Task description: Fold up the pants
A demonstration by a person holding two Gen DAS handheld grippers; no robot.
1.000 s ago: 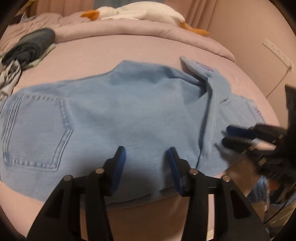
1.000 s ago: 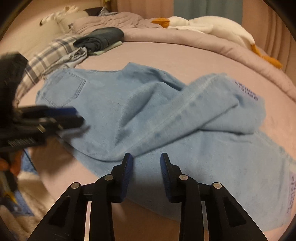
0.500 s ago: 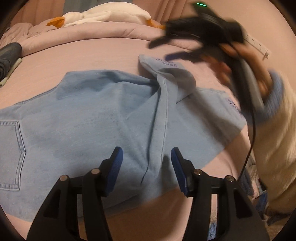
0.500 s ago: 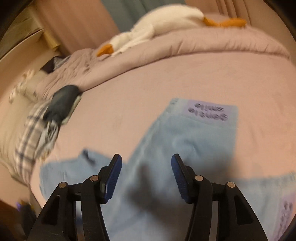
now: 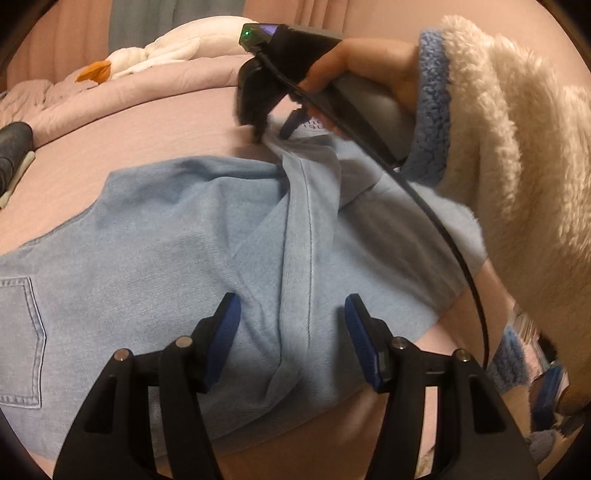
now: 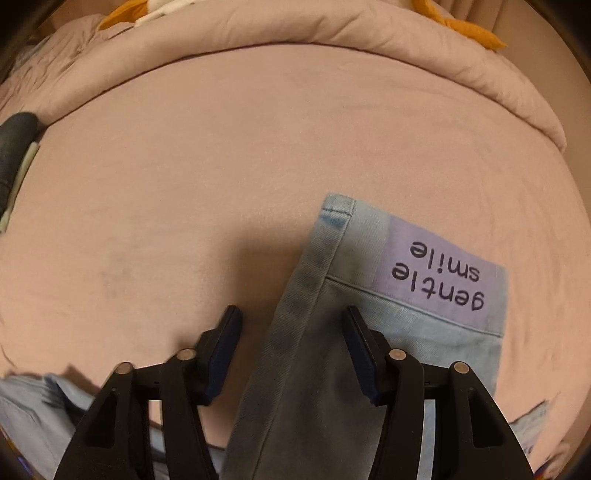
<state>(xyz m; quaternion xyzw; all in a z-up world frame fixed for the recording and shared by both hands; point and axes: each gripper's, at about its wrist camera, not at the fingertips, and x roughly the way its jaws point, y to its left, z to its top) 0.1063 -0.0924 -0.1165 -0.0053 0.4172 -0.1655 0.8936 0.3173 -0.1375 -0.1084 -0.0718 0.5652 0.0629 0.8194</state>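
Left wrist: left gripper [image 5: 291, 325] wide over pants [image 5: 166, 258]; right gripper [image 6: 291, 328] wide astride hem, plush goose [image 5: 159, 55] behind.

- Left wrist view: low over the near bed [image 5: 155, 140] edge, looking across the pants [image 5: 166, 258] toward the rolled duvet [image 5: 155, 92]; the right gripper [image 5: 271, 133] shows at top.
- Right wrist view: close above the leg hem [image 6: 406, 280], facing the same duvet [image 6: 295, 33].
- Shared: hem, sheet, duvet.
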